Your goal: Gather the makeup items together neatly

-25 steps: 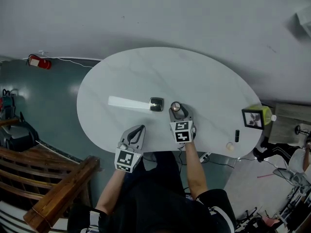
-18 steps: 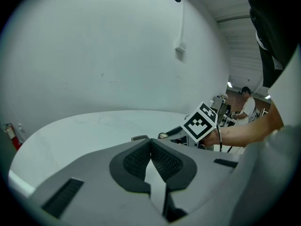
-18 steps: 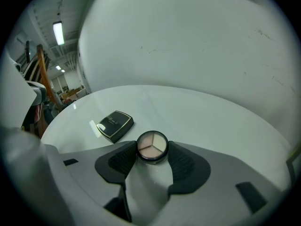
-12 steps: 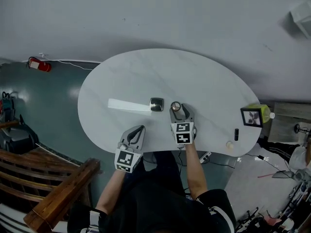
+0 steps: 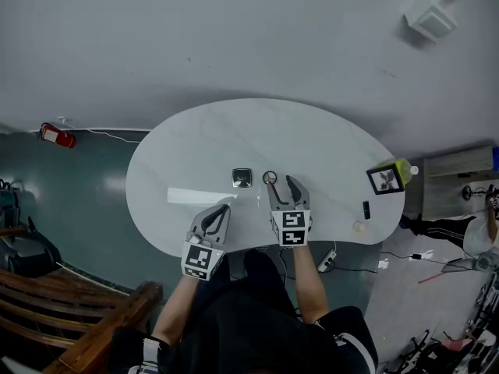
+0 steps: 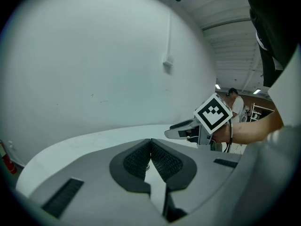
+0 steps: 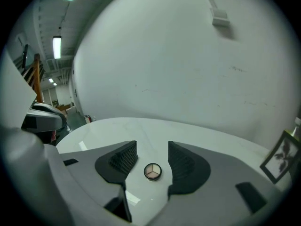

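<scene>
There is one white oval table (image 5: pixel 234 135), with one square compact (image 5: pixel 242 178) and one round compact (image 5: pixel 270 178) near its middle. At its right end are one framed picture (image 5: pixel 384 180), one yellowish bottle (image 5: pixel 402 167), one dark stick (image 5: pixel 366 209) and one pale round piece (image 5: pixel 359 227). Over its near edge are two grippers, the left gripper (image 5: pixel 224 208) and the right gripper (image 5: pixel 282 187).

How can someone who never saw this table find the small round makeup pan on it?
Look at the white oval marble-patterned table, near the person's side, just ahead of the right gripper. The small round makeup pan lies there. Unlike the square silver compact to its left, it is round, with three pale shades in wedges.
</scene>
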Available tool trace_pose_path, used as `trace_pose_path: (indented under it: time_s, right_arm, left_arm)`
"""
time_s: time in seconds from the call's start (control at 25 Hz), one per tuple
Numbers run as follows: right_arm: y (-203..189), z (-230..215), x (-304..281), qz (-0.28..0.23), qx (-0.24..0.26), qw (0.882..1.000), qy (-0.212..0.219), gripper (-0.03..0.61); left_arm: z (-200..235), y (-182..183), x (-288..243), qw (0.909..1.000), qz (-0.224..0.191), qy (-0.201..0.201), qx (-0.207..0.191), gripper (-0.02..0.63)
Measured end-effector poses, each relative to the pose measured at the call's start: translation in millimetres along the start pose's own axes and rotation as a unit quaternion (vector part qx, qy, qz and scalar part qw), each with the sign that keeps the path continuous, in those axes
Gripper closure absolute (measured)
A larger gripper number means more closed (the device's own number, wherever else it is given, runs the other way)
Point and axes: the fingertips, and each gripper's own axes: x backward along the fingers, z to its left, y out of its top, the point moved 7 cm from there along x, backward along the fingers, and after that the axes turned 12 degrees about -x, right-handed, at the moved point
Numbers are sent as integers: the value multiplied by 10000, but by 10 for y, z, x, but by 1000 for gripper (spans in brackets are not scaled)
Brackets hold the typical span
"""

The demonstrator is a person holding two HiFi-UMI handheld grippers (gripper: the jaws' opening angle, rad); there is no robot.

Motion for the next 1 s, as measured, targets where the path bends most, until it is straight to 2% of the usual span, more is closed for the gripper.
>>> trace_pose_path:
  time_s: [0.24, 0.52, 0.72, 1.0]
  right_arm:
    - [194, 137, 597, -617, -65, 9980, -137, 357]
    - [165, 316, 1325, -1287, -228, 9904, -447, 461]
    - [44, 456, 1706, -1548, -255, 9859, -591, 491]
    - [-157, 538, 2003, -1664, -410, 9821, -783, 541]
  left_arm:
    - [-104, 321, 180, 9986, -394, -187, -299, 597]
    - [-285, 600, 455, 9945, -804, -315, -586, 597]
    - [-382, 688, 625, 9915, -984, -392, -752, 597]
    - [-527, 683, 798, 9897, -1035, -517, -845, 597]
